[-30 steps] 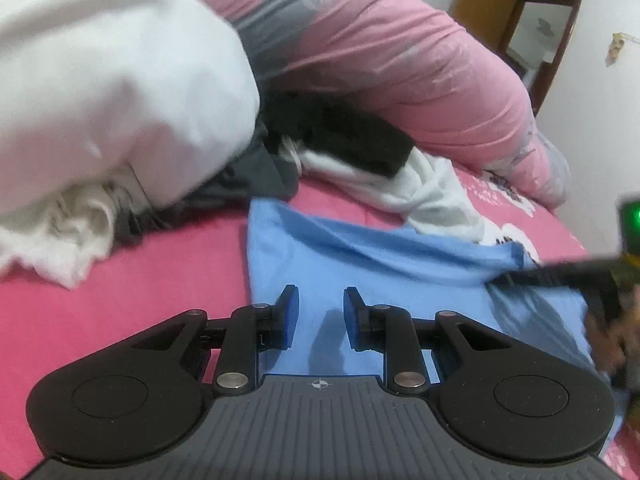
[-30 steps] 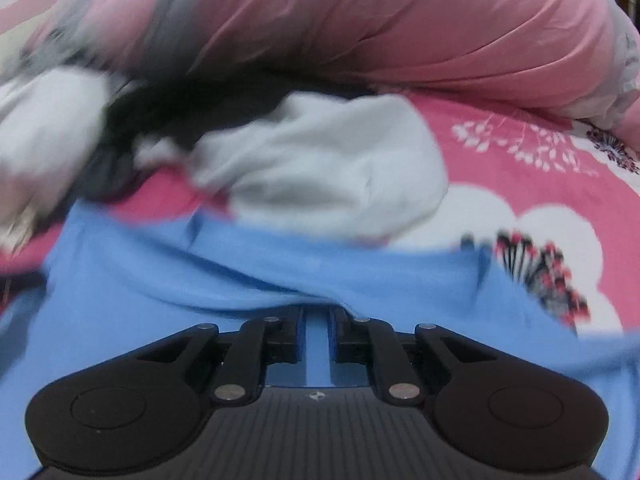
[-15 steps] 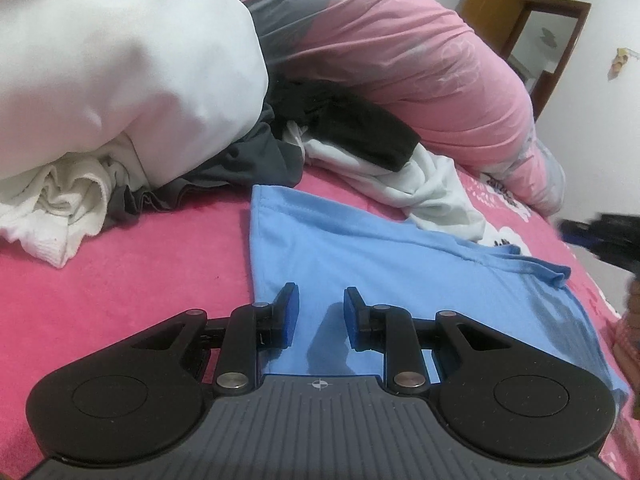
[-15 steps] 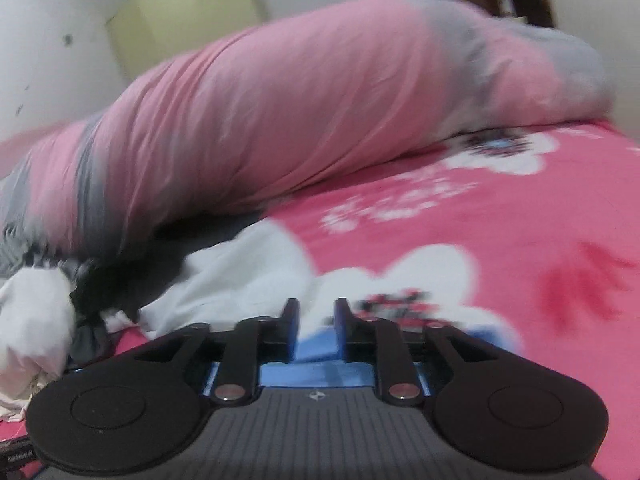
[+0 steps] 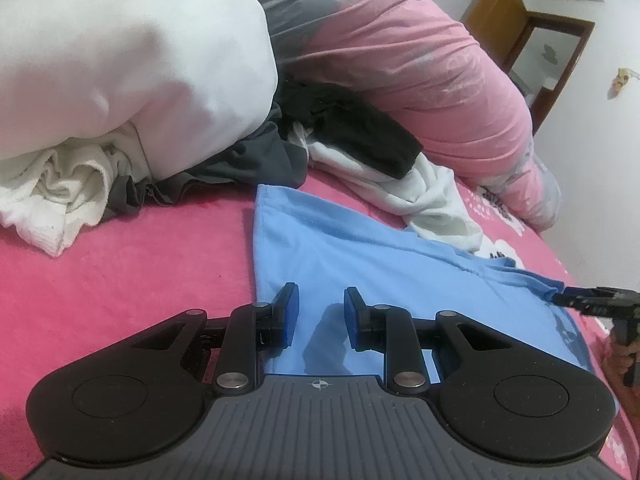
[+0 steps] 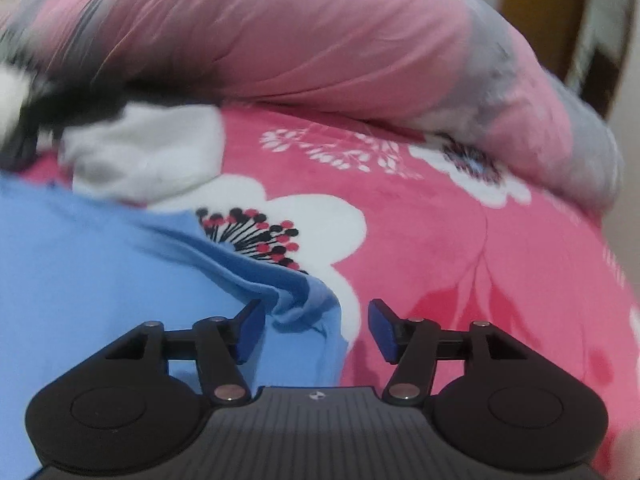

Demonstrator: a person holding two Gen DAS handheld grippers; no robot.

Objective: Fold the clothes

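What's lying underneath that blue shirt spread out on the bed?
The blue shirt lies flat on a pink flowered blanket; a white flower print shows partly at the shirt's edge and runs under it. The rest of the print is covered, and whether anything else lies beneath cannot be seen.

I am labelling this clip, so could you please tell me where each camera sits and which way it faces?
Left wrist: on the left gripper, looking along its open fingers over the blue shirt toward the clothes pile.
Right wrist: on the right gripper, open at the blue shirt's bunched corner, facing the rolled quilt.
Shared: shirt, quilt, floral bedspread.
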